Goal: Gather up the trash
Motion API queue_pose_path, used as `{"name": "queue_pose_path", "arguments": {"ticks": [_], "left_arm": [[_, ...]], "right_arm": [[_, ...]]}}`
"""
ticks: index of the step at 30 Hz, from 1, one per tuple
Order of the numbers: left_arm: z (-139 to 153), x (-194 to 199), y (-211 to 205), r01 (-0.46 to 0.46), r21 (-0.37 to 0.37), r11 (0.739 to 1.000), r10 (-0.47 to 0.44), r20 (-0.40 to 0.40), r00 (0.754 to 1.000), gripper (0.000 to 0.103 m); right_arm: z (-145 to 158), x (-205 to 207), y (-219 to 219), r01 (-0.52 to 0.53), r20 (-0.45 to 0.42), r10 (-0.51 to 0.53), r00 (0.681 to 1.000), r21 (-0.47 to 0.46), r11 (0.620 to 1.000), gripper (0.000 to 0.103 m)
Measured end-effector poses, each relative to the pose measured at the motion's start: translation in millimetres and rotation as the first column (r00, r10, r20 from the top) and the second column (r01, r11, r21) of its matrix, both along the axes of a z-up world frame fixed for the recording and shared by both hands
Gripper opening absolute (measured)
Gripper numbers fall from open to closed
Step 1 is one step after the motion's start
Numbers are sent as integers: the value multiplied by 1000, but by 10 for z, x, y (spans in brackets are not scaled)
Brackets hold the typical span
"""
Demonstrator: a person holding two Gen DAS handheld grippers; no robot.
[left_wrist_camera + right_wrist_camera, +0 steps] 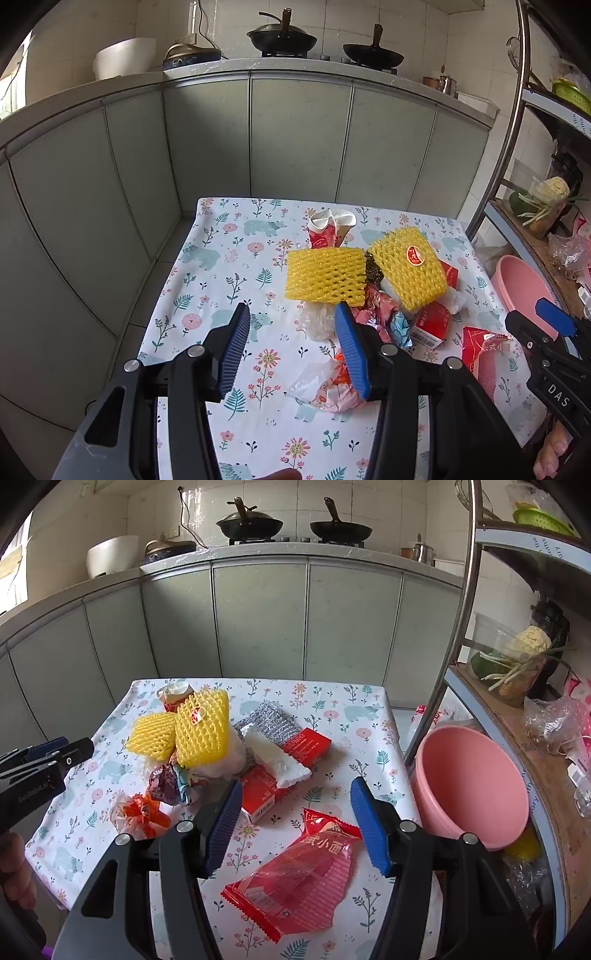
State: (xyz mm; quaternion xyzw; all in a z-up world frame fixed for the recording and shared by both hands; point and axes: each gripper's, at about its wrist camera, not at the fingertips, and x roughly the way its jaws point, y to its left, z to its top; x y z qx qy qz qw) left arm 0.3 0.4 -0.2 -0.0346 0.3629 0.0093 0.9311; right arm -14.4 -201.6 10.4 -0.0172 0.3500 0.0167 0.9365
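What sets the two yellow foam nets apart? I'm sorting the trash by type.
The sticker net carries a round red label; the plain net has none. The plain net lies nearer the crushed paper cup, the sticker net nearer the red carton. In the right wrist view the sticker net overlaps the plain one. Both are yellow mesh sleeves.

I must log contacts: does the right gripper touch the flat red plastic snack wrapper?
Apart. In the right wrist view the right gripper hangs open, and patterned tablecloth shows between each blue finger and the red snack wrapper.
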Motion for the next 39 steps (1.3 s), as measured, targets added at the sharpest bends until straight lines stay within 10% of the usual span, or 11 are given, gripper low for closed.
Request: {"name": "queue_pose_path", "arguments": {"ticks": [39], "left_arm": [[-2,-46,11,-1,-21,1000,1,-1,1000,48]], "right_arm": [[37,-76,-61,32,10,-32,999,0,999,61]]}}
